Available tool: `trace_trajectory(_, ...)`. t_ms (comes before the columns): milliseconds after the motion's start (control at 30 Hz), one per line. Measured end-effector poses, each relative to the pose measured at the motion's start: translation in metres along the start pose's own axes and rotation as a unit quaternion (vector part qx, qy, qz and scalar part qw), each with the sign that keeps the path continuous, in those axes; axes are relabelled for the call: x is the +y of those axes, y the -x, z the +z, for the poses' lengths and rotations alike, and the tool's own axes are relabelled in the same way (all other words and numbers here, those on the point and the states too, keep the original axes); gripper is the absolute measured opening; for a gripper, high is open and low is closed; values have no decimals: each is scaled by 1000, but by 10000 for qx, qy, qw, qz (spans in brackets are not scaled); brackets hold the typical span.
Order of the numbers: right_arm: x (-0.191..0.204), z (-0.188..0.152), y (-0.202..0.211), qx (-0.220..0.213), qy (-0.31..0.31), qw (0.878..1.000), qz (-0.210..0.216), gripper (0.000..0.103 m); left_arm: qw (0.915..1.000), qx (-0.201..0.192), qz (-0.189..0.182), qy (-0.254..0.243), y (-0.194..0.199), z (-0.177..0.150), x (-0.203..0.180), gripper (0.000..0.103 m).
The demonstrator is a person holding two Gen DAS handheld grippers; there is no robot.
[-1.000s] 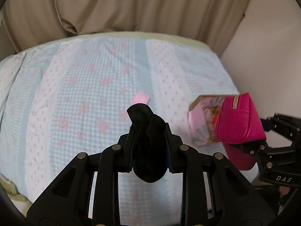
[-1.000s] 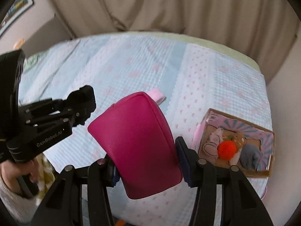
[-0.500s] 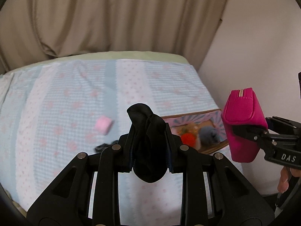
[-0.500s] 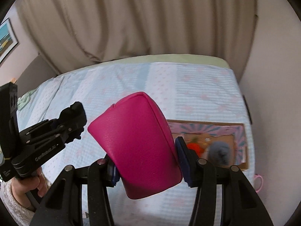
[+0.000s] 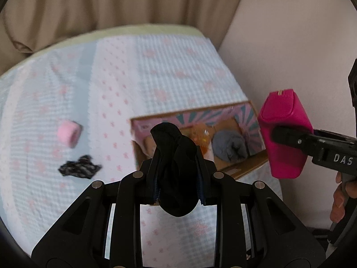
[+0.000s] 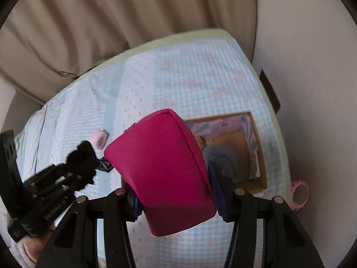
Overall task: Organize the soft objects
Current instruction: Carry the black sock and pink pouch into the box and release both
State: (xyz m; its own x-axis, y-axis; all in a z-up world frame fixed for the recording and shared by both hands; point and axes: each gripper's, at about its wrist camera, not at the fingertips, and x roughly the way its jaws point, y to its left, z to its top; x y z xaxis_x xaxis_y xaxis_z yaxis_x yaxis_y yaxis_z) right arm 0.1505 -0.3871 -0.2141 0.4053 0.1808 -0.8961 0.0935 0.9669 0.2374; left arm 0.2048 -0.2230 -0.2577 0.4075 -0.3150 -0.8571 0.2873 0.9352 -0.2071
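My left gripper (image 5: pixel 178 178) is shut on a black sock (image 5: pixel 174 163) and holds it above the bed, just in front of the cardboard box (image 5: pixel 245 169). My right gripper (image 6: pixel 176 192) is shut on a magenta zip pouch (image 6: pixel 165 163), held above the box's near end; it also shows in the left wrist view (image 5: pixel 283 134). The box (image 6: pixel 258 147) holds a grey rolled sock (image 5: pixel 227 145) and an orange soft toy (image 5: pixel 200 131). A pink soft roll (image 5: pixel 68 132) and a dark patterned cloth (image 5: pixel 78 169) lie on the bedspread to the left.
The bed has a pale blue and pink checked spread (image 5: pixel 156 67). A beige curtain (image 5: pixel 111 2) hangs behind it and a wall (image 5: pixel 290 44) runs along its right side. A pink ring-shaped thing (image 6: pixel 300 193) lies at the bed's right edge.
Both grippers have swung right and moved over the bed toward the box, which now lies closer beneath them. Each keeps its hold. The dark patterned cloth has come into fuller view.
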Motion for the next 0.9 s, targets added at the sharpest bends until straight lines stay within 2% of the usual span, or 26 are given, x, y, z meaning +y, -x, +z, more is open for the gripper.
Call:
trace_trajectory(267,-30,-11,-72,474,-991,9932,389,48,9979,603,-94,-210,-90,6,-3,22)
trace_trajectory(400,-40,-17,-100,652,-1296,9887,387,48,9955,799,-21,-514,-118,11,-1,22)
trace_trajectory(533,-45,-16,-110,720,-1447,9862,355,49,9937,880,11,-694,-129,13,-2,25)
trace_trajectory(567,-47,-16,-112,757,-1455,9859,344,49,9935,873,25,-736,-129,13,-3,35)
trace_trajectory(600,-48,-15,-116,847,-1451,9853,315,50,9932,864,50,-777,-129,14,-5,60)
trace_trajectory(633,-48,-15,-118,928,-1440,9848,282,50,9930,850,103,-813,-128,15,-6,72)
trace_trajectory(667,-49,-14,-121,987,-1414,9847,260,54,9927,819,307,-827,-127,15,-7,86)
trace_trajectory(700,-52,-15,-120,962,-1414,9850,224,62,9924,794,452,-823,-125,15,-5,91)
trace_trajectory(733,-54,-15,-118,894,-1423,9856,189,70,9934,795,355,-747,-123,15,0,93)
trace_trajectory(767,-57,-16,-116,825,-1439,9860,177,90,9945,813,202,-628,-120,14,6,94)
trace_trajectory(800,-61,-17,-112,718,-1501,9858,230,103,9952,818,140,-510,-118,12,11,95)
trace_trajectory(900,-69,-21,-105,593,-1645,9842,270,103,9956,833,218,-369,-111,6,19,95)
